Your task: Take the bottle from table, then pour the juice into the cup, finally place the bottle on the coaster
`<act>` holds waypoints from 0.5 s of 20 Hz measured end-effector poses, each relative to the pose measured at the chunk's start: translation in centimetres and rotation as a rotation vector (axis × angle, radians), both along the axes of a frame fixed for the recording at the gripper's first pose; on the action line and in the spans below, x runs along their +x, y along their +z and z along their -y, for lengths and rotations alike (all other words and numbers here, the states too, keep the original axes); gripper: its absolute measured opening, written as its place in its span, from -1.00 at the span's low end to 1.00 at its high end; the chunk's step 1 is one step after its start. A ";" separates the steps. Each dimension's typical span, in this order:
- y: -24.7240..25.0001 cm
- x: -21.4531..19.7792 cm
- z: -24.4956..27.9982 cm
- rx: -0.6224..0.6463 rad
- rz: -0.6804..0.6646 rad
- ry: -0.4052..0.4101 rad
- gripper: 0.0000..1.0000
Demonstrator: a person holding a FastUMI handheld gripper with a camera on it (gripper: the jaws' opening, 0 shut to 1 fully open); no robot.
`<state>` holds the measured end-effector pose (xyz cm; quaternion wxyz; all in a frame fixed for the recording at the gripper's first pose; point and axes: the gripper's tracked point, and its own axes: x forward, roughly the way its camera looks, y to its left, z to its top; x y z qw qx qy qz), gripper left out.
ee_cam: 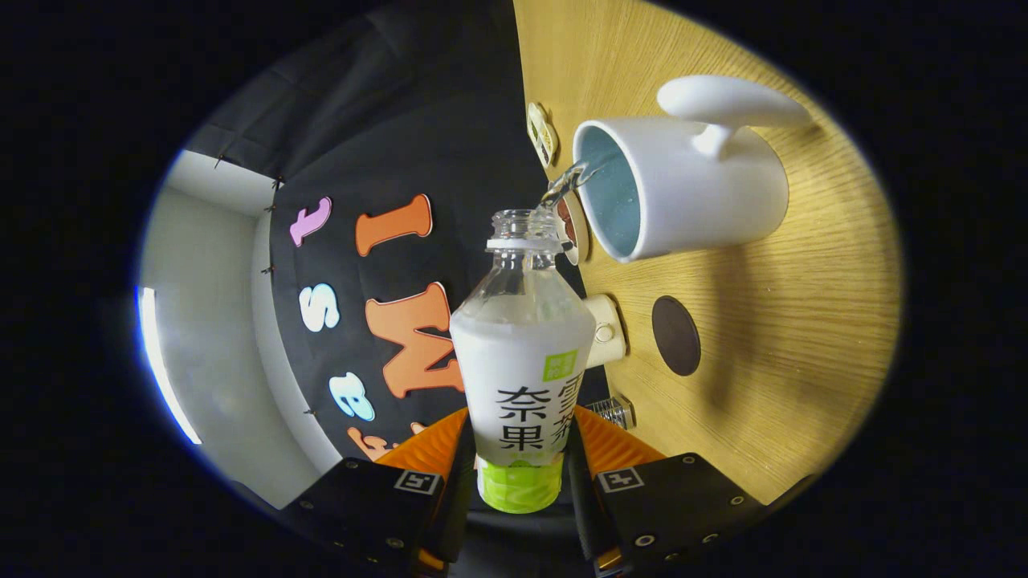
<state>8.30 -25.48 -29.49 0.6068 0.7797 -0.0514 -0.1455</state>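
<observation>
The gripper (520, 474) clamps the bottle (522, 361) between both fingers, tipped on its side. Beyond its open mouth, a thin stream of juice (562, 186) arcs into the cup (683, 189) on the table (803, 321). Pouring is under way; next it likely needs righting, then carrying to the dark coaster (675, 335) just beside.

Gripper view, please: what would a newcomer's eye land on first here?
First the bottle, clamped between the fingers of the gripper and tipped toward the table, a thin clear stream leaving its open mouth. That stream runs into the white cup just beyond the bottle's neck, on the wooden table. A dark round coaster lies on the table beside the cup, nearer the fingers.
</observation>
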 end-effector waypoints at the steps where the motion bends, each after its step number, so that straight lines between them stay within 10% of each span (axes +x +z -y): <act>1: 0.2 0.0 0.0 0.004 0.002 0.001 0.13; 10: 0.8 0.4 -0.1 0.056 0.015 0.004 0.13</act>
